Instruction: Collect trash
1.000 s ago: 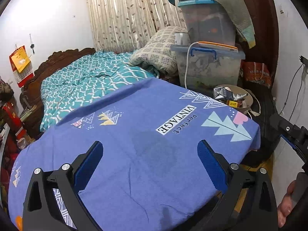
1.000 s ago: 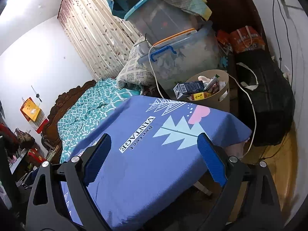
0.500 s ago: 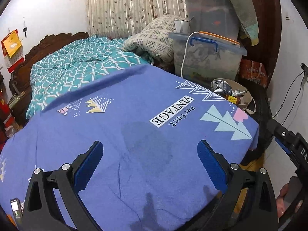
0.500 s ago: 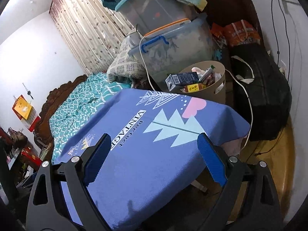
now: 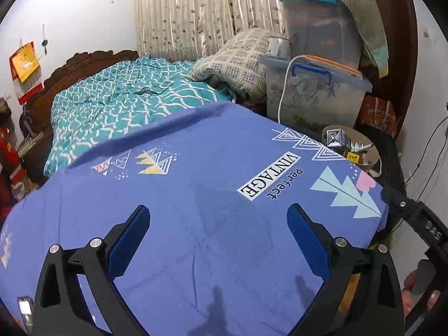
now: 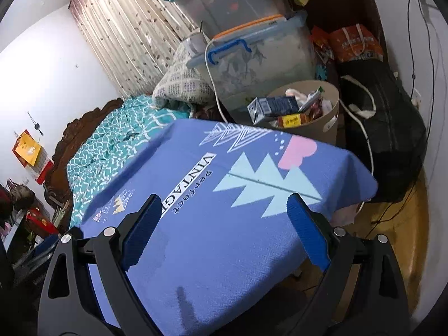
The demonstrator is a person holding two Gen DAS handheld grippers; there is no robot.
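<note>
A beige round bin (image 6: 330,117) stands on the floor past the table's far corner, filled with a blue carton (image 6: 275,105), wrappers and a yellow packet. The left wrist view shows the same bin (image 5: 371,155) behind the table's far right corner. A blue cloth (image 5: 196,201) printed "VINTAGE perfect" covers the table (image 6: 224,224). My left gripper (image 5: 218,240) hovers open over the cloth with nothing between its fingers. My right gripper (image 6: 224,229) is open and empty too, above the cloth's right part. A small dark object (image 5: 25,306) lies at the cloth's near left edge.
Stacked clear storage boxes (image 6: 260,53) with a white cable stand behind the bin. A black bag (image 6: 386,128) and orange bags (image 6: 355,44) sit at the right. A bed with a teal quilt (image 5: 117,106) lies beyond the table. A person's hand (image 5: 414,294) holds the other gripper at right.
Both views have shifted slightly over the table; the left gripper dipped then rose a little. Both grippers stayed open and empty.
</note>
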